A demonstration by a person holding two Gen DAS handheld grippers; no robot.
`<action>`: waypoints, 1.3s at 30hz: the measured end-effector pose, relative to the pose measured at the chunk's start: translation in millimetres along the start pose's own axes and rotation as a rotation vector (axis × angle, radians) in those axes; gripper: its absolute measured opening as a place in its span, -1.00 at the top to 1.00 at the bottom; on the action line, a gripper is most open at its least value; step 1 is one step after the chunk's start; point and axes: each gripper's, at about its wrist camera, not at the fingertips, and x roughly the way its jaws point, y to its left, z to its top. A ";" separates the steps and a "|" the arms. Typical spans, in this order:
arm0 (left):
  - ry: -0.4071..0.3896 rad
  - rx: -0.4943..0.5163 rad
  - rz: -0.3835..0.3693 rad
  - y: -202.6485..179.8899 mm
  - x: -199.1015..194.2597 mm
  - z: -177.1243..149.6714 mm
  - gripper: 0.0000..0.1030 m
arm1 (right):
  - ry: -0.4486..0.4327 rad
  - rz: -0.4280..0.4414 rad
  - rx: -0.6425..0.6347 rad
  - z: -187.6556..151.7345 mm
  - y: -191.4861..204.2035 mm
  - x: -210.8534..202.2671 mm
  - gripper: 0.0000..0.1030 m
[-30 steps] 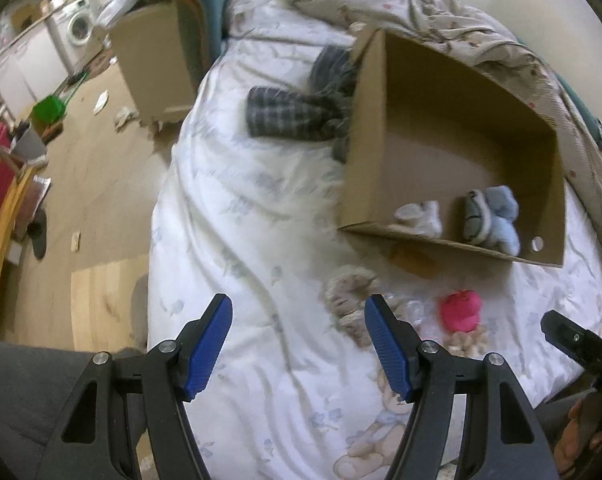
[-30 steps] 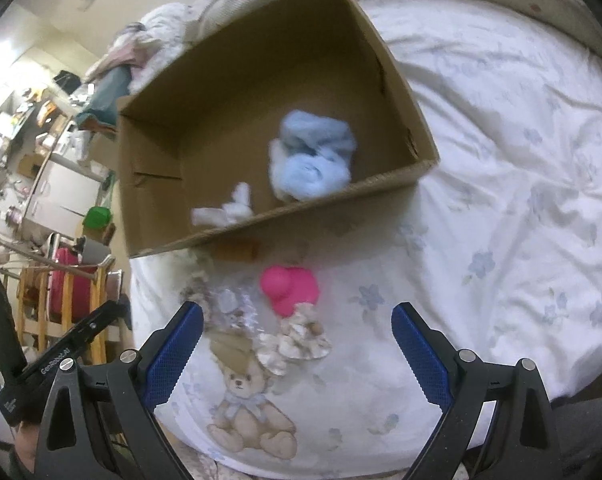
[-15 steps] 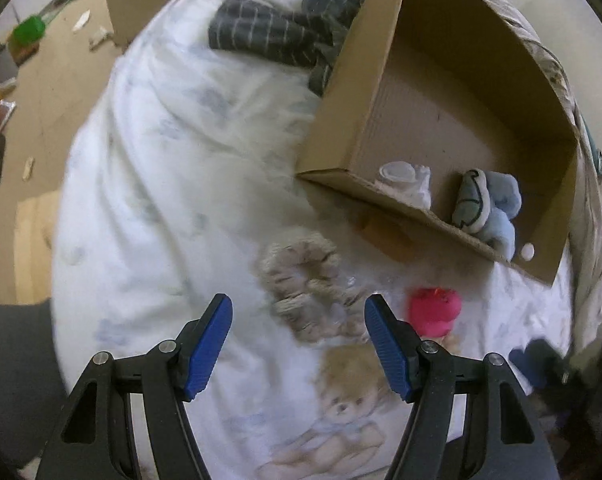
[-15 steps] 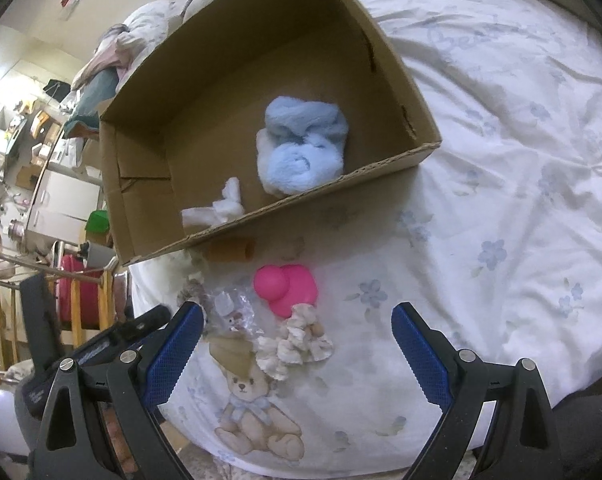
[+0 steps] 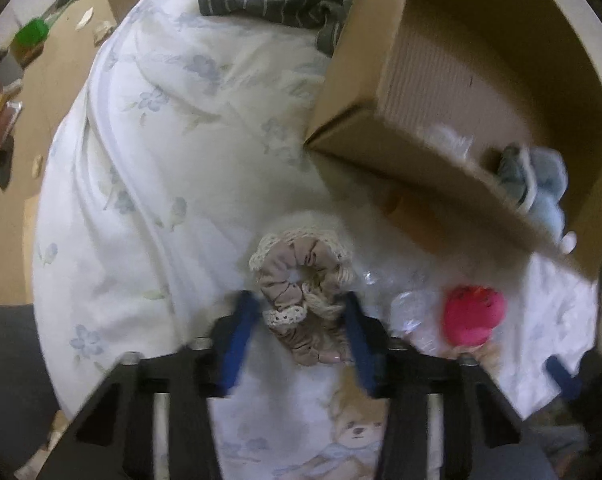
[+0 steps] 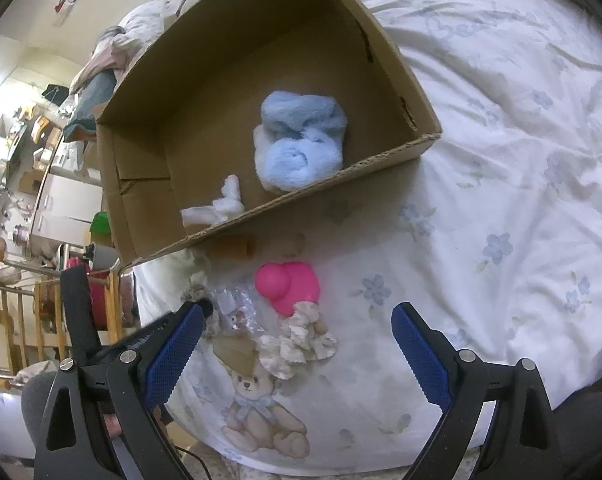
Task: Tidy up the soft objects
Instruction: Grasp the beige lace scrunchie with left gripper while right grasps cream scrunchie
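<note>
The left gripper (image 5: 299, 334) has come down around the beige scrunchies (image 5: 301, 288) on the bedsheet (image 5: 161, 160), jaws spread either side. Cardboard box (image 6: 381, 60) and pink toy (image 6: 289, 286) lie near; the right gripper (image 6: 297, 354) hovers wide apart.

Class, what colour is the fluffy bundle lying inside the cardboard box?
Light blue; the fluffy bundle shows best in the right wrist view, inside the cardboard box.

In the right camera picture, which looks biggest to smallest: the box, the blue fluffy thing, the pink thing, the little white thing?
1. Cardboard box
2. Blue fluffy bundle
3. Pink toy; it lies nearer the camera
4. White sock
</note>
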 end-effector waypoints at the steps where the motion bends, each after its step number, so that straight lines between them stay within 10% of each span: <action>1: -0.004 0.018 0.011 -1.2 0.8 -0.9 0.47 | 0.004 -0.006 -0.007 -0.1 1.6 0.7 -0.96; 11: -0.021 0.047 0.111 20.5 -10.7 -11.5 0.79 | 0.030 -0.030 -0.012 -2.3 -4.2 4.8 -0.96; 31: -0.123 0.088 0.000 8.0 -71.2 -29.7 0.80 | 0.210 -0.124 -0.148 -17.2 26.0 71.9 -0.63; 39: -0.113 0.097 0.006 7.3 -63.8 -28.6 0.80 | 0.232 -0.196 -0.232 -23.2 37.9 87.1 0.36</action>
